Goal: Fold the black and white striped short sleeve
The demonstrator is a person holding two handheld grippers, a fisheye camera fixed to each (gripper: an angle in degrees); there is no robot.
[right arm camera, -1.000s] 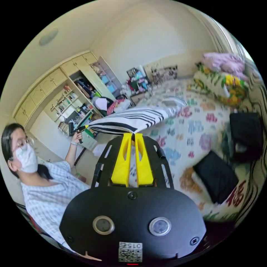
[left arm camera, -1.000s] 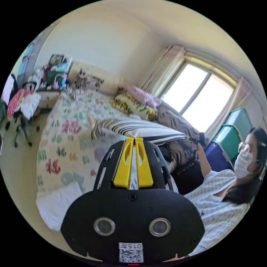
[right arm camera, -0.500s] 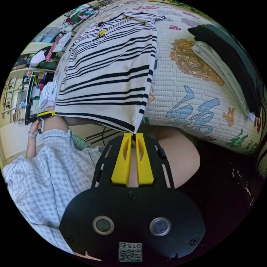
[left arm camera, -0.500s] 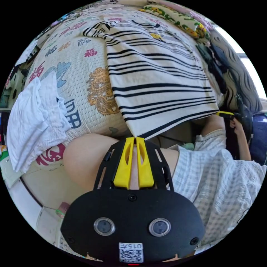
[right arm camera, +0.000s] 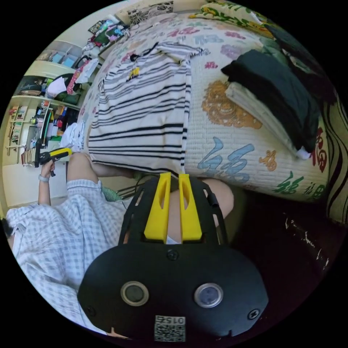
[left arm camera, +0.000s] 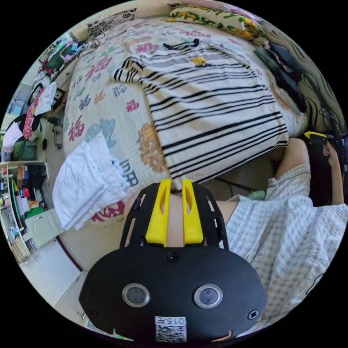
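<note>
I see the black and white striped short sleeve lying spread flat on the bed cover, its hem at the bed's near edge and its collar toward the far pillows. A small yellow patch sits on its chest (too small for me to read as a brand).

My left gripper hangs just off the hem's corner with its yellow jaws a little apart, nothing between them. In the right gripper view, my right gripper sits the same way at the opposite hem corner, jaws parted and clear of the cloth. The left gripper also shows at the left edge of the right gripper view, held in a hand.

The bed cover is printed with large coloured characters and gold dragon motifs; I will not try to read them. A crumpled white cloth lies on the cover beside the shirt, and on the other side a folded black garment rests on a pale folded piece. A checked shirt on the person fills the lower side.
</note>
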